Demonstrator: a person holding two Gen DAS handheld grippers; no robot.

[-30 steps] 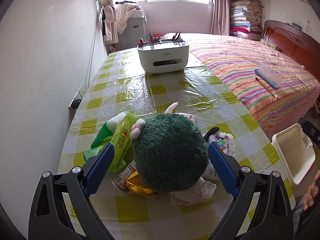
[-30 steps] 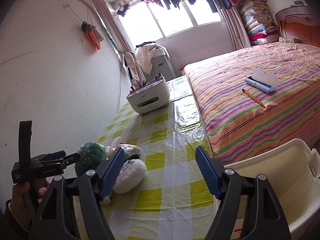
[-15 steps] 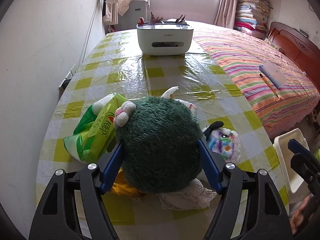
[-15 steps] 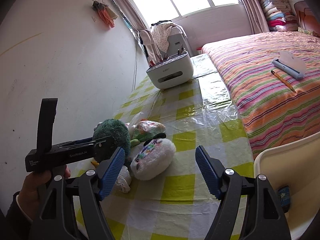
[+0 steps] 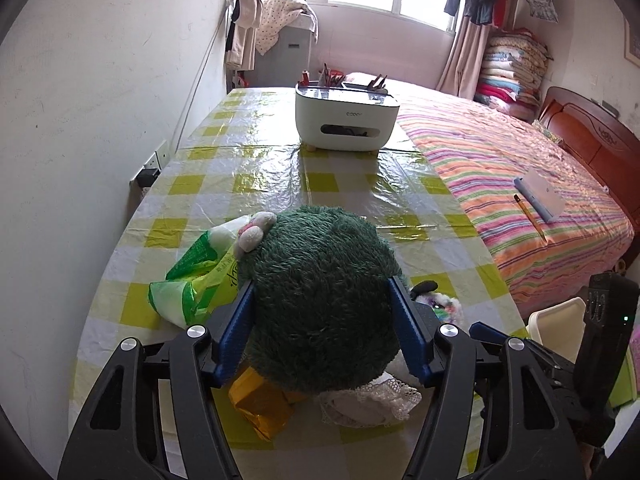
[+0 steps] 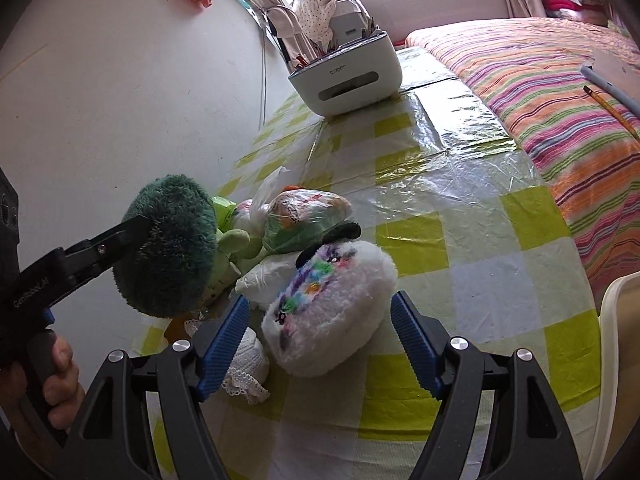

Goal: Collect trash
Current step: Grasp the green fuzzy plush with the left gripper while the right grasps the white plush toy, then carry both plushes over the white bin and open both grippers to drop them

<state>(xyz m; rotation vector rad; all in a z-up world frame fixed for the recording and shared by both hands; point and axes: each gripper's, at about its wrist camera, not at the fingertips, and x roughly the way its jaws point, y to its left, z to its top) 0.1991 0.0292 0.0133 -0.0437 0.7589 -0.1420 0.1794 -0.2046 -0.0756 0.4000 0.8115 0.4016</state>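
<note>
My left gripper (image 5: 322, 320) is shut on a dark green plush toy (image 5: 320, 300), its blue pads pressed into both sides; the toy seems raised off the table in the right wrist view (image 6: 168, 248). Under and beside it lie a green plastic bag (image 5: 192, 280), a yellow foil wrapper (image 5: 260, 404) and a white lace cloth (image 5: 368, 400). My right gripper (image 6: 320, 344) is open around a white plush with rainbow markings (image 6: 332, 296), not touching it. A clear bag of trash (image 6: 304, 212) lies behind it.
A white bin (image 6: 620, 360) stands at the table's right edge, also in the left wrist view (image 5: 556, 328). A white organiser box (image 5: 346, 120) sits at the far end of the checked table (image 5: 248, 160). The striped bed (image 5: 520, 168) runs along the right.
My left gripper closed on the green plush and lifted it. My right gripper moved forward and down, around the white plush.
</note>
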